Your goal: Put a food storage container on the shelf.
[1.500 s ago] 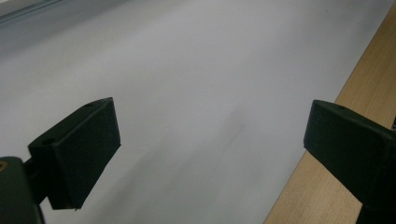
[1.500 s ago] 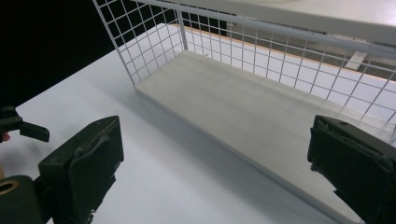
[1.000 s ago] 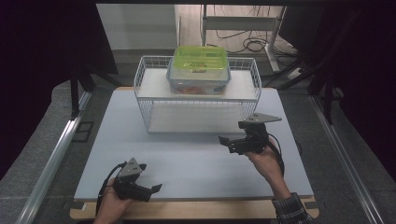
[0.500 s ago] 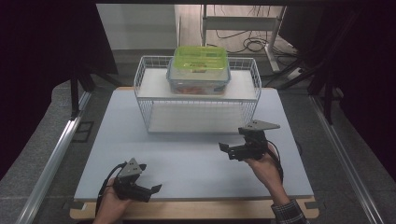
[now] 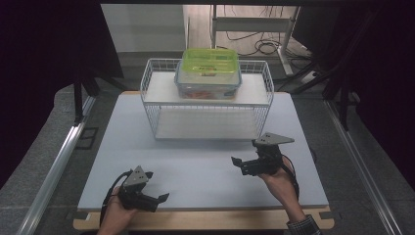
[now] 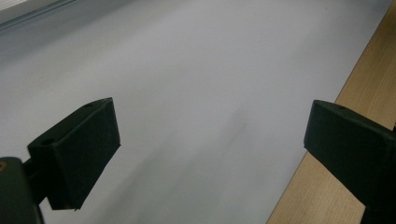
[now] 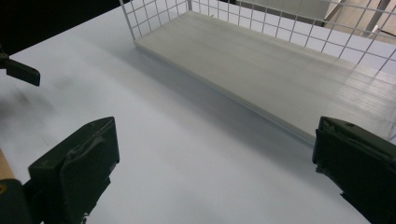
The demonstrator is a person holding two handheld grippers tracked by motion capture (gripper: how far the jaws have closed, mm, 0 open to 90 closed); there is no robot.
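Claws apart on both sides, nothing between them: I have the left claw low at the near left of the table, its jaws spread wide over the pale top right beside the wooden front edge, which runs along the right of the left gripper view. My right claw hangs over the near right part of the table, also spread wide and empty, pointing left across the white surface, with a hand behind it and the grey three-cornered plate on top. In the right gripper view the wire basket lies ahead and to the right of the jaws, near but apart from them, its pale lower shelf bare. From the high view the basket stands at the middle of the far half of the table, and on its upper shelf sits a clear plastic box with a green lid, something orange showing through its wall; the box is well apart from both claws. A tip of the left claw shows at the far left edge of the right gripper view.
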